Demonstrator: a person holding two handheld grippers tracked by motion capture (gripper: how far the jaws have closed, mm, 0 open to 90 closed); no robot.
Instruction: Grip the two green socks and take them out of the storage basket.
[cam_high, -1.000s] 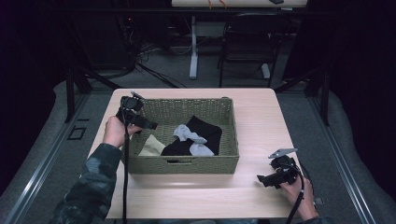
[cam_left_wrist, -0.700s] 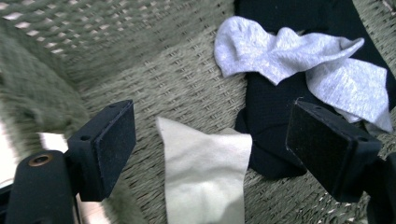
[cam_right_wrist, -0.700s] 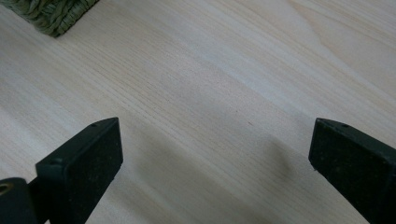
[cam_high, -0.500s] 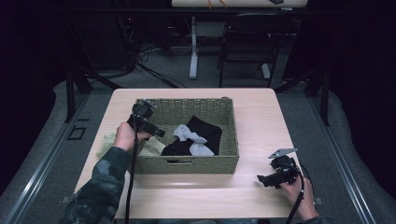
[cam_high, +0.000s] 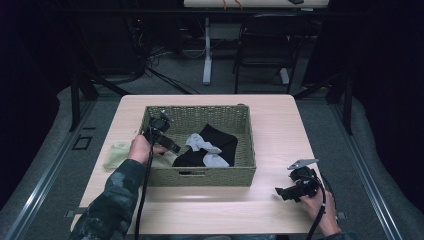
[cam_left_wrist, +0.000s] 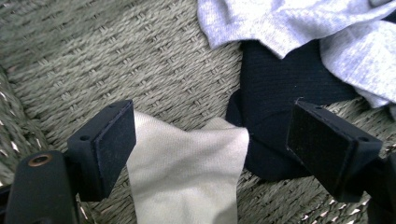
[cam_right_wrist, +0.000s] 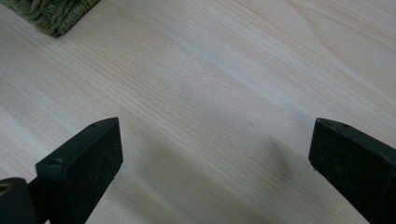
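- The left gripper (cam_left_wrist: 210, 154) has its 2 jaws spread wide over the woven basket floor (cam_left_wrist: 116, 56).
- A beige sock (cam_left_wrist: 187, 177) lies between them.
- A black garment (cam_left_wrist: 275, 93) lies under grey socks (cam_left_wrist: 299, 28).

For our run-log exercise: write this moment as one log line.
left gripper: open, in basket, over beige cloth | right gripper: open, above table

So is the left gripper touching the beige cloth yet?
Cannot tell. In the left gripper view the jaws stand wide open and the beige cloth meets the left pad's edge; contact or mere overlap is unclear.
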